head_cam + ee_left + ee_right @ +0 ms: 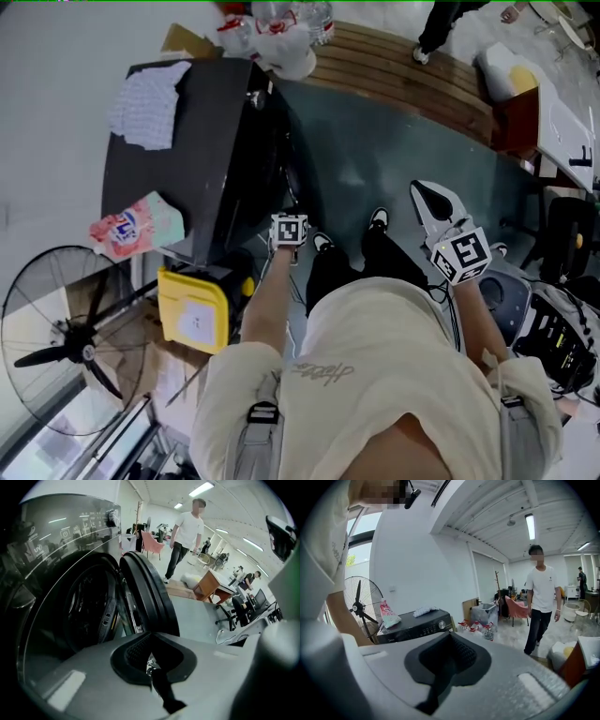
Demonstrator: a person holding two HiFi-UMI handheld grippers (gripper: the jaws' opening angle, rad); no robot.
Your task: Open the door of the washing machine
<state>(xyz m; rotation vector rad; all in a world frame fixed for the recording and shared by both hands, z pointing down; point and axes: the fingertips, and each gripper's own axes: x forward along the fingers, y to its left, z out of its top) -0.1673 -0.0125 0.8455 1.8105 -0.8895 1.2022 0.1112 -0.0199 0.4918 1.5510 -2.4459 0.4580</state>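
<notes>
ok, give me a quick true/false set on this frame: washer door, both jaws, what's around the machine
1. The washing machine door stands ajar. True.
2. The left gripper has its jaws wide apart. False: they are together, with nothing between them.
3. A fan stands beside the machine. True.
4. Nothing lies on the machine's top. False: a cloth and a pink pouch lie there.
5. The right gripper is clamped on the door. False: it is held away from the machine, jaws together and empty.
</notes>
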